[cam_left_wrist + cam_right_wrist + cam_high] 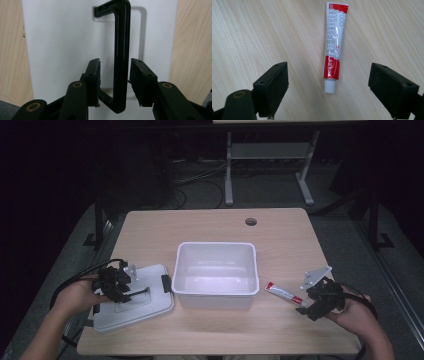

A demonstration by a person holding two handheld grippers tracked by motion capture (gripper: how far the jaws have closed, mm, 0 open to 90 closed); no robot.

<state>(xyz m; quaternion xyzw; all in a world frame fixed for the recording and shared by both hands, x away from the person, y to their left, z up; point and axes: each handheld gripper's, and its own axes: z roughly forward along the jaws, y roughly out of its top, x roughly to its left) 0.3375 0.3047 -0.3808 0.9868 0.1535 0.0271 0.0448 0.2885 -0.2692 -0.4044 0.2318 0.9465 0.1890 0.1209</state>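
A white lid (152,301) lies flat at the table's left, with a thin black handle (139,293) across its top. My left gripper (131,292) is over it. In the left gripper view the lid (62,37) is below me, and the left gripper (115,62) is open with its jaws on either side of the handle (122,50). The right pad is nearly against the bar and the left pad stands off it. A red and white tube (283,293) lies right of the open white bin (216,243). My right gripper (328,67) is wide open, with the tube (334,42) lying cap-first between its jaws.
The bin stands mid-table, between the lid and the tube. A black latch (166,283) on the lid's edge points toward it. A round cable hole (251,221) is in the table's far side. Another desk's white legs (229,175) stand beyond.
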